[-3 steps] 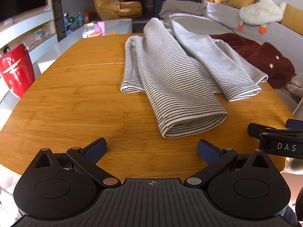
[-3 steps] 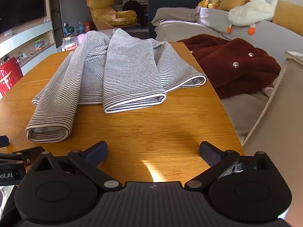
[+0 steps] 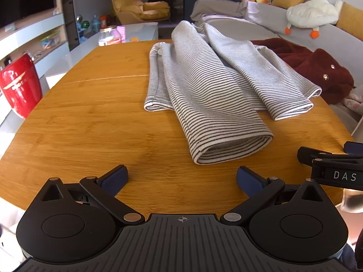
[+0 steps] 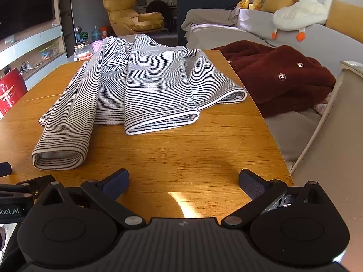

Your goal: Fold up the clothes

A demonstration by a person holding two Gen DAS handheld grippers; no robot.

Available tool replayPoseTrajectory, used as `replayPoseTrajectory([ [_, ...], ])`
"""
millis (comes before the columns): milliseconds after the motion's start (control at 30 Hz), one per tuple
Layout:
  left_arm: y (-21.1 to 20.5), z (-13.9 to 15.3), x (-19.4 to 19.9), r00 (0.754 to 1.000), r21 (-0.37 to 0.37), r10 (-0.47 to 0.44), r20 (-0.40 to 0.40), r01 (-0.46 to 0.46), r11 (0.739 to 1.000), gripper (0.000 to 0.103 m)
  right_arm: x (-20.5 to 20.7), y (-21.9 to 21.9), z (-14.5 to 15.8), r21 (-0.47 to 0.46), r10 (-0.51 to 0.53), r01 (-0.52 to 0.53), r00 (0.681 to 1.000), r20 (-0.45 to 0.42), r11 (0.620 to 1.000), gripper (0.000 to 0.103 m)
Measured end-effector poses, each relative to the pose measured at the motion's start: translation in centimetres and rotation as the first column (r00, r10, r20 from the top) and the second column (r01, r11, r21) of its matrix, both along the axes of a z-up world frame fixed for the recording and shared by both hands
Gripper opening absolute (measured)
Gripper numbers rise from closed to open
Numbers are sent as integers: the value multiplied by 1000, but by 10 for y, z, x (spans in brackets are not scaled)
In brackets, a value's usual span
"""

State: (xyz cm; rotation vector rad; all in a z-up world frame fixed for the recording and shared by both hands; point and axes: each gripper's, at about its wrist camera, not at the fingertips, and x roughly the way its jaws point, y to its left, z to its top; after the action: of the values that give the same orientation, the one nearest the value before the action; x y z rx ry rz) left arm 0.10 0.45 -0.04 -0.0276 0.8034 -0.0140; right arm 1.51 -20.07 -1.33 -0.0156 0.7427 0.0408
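In the left wrist view, you are holding the left gripper [image 3: 181, 179] low over the near edge of the table [image 3: 90, 122], its 2 fingers spread wide with nothing between them; that looks like a waiting stance, lined up to take a cuff or hem. The shirt [image 3: 215, 86] is lying on the table ahead and right of centre, well apart from the pads. Its body is running away from you, and 1 sleeve [image 3: 217, 122] is lying folded over it, pointing its open cuff toward you and slightly right, so the long axis is running near to far. The right gripper [image 3: 329, 165] is showing at the right edge, beside the cuff but not touching it. In the right wrist view, you are holding the right gripper [image 4: 183, 179] just as wide and empty over bare wood, likely to reach the nearer hem. The shirt [image 4: 154, 86] is sitting ahead and left, its 2 folded panels stretching toward the far edge, the sleeve [image 4: 68, 124] angling toward the near left. The coat [image 4: 272, 77] is lying off the table's right side, apart from the shirt.
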Motion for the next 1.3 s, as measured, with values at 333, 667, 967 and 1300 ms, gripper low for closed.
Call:
replayPoseTrajectory([
  [333,-6,0,-2,1000,25,8,10,-8,1000,103,-6,3,-3,4,6,-6,1000,22,1000,103],
  [667,-7,-2,-1,1000,26,17,15,-17,1000,103,-9,1,-4,5,2,-2,999,45,1000,103],
  [967,-6,-1,-1,1000,24,18,14,-18,1000,103,-11,2,-5,6,-3,2,998,57,1000,103],
  [1300,-7,-1,-2,1000,26,16,15,-17,1000,103,-11,2,-5,8,-3,2,998,61,1000,103],
])
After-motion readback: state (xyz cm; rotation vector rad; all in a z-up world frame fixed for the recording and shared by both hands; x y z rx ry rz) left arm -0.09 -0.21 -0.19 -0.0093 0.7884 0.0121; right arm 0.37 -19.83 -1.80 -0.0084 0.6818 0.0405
